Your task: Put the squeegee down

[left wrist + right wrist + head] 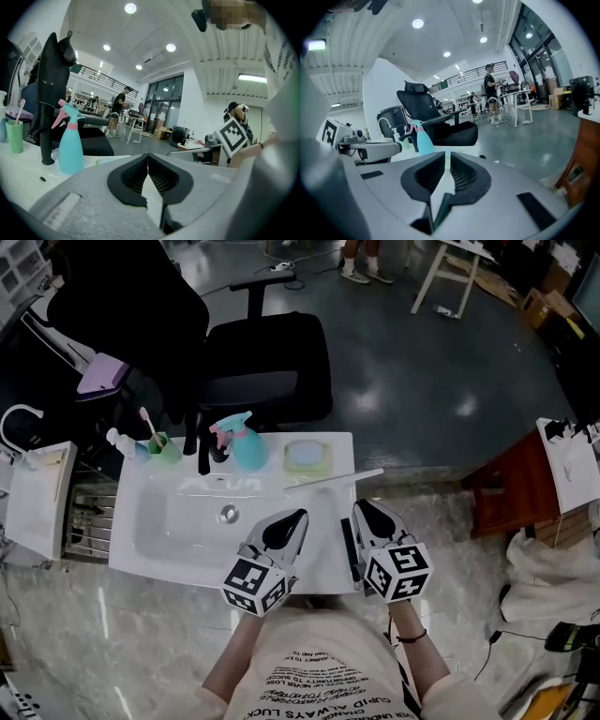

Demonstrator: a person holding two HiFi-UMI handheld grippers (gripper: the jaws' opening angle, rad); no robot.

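The squeegee (333, 480) lies on the white sink counter (150, 559), its pale blade across the right back corner and its dark handle running toward me along the right rim. My right gripper (362, 508) hovers just right of the handle, apart from it; a narrow slit shows between its jaws (446, 158) and nothing is in them. My left gripper (299, 517) hangs over the counter to the handle's left, and its jaws (148, 156) meet at the tips with nothing between them.
Along the back of the counter stand a teal spray bottle (246, 442), a black faucet (202, 452), a green cup with a toothbrush (164, 448) and a yellow-green sponge (307, 457). A black office chair (267, 367) stands behind, a brown wooden stand (506, 486) to the right.
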